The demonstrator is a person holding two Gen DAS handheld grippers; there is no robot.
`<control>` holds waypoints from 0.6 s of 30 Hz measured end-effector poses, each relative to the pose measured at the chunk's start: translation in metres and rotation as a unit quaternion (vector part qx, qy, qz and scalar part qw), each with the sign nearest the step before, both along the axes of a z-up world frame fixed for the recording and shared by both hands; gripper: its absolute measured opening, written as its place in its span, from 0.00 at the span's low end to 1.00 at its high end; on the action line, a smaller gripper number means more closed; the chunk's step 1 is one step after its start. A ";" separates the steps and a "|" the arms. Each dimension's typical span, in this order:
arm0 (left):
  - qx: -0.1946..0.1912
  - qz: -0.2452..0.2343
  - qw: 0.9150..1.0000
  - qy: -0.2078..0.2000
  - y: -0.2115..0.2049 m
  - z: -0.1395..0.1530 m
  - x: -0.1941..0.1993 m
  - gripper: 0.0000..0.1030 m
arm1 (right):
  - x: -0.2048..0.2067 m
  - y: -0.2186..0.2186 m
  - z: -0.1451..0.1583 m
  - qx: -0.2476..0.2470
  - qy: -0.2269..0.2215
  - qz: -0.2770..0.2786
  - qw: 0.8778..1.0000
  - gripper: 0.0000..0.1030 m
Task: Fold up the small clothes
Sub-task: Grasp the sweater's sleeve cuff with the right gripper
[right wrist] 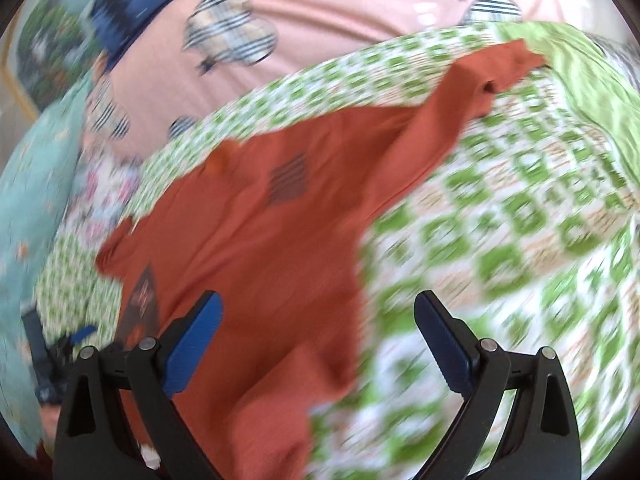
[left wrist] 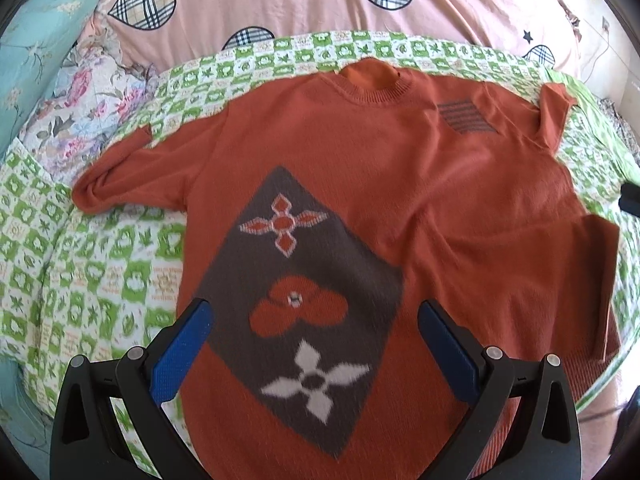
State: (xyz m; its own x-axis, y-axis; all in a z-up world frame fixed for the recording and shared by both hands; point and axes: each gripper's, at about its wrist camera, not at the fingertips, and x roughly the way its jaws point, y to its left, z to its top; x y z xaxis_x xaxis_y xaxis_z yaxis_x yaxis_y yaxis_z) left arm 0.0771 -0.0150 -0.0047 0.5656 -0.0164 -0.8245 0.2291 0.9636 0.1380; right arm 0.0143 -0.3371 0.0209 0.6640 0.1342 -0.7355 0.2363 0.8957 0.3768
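An orange sweater (left wrist: 360,184) lay face up on a green checked quilt (left wrist: 100,264), mostly spread flat, its folding barely begun. The left claw (left wrist: 314,344) and right claw (right wrist: 318,336) hung above it, both spread wide and empty.

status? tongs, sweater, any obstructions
Left tongs open over the sweater, empty. Right tongs open, empty, view blurred. Sweater flat on green quilt, unfolded. Nothing in the way.

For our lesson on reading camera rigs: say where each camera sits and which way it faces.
Left wrist: on the left gripper, above the orange sweater, facing its collar; both jaws, open, show.
Right wrist: on the right gripper, blurred, over the sweater's side edge and the green checked cover; open jaws show, the left gripper at far left.
Shared: sweater, cover, pink bedding.
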 end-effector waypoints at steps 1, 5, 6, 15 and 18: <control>-0.001 0.000 1.000 -0.002 0.000 0.002 0.005 1.00 | 0.006 -0.014 0.002 0.001 -0.009 -0.012 1.000 0.90; 0.003 0.003 1.000 -0.005 -0.005 0.005 0.021 1.00 | 0.034 -0.080 0.007 -0.013 -0.008 -0.069 0.998 0.82; 0.002 0.004 1.000 -0.004 -0.007 0.005 0.024 1.00 | 0.041 -0.096 0.007 -0.014 -0.009 -0.082 0.997 0.81; -0.008 -0.002 0.999 0.042 -0.031 -0.023 0.046 1.00 | 0.129 -0.262 -0.007 -0.028 -0.009 -0.239 0.971 0.60; -0.008 -0.006 0.998 0.068 -0.041 -0.039 0.051 1.00 | 0.156 -0.300 -0.021 -0.004 -0.012 -0.274 0.962 0.55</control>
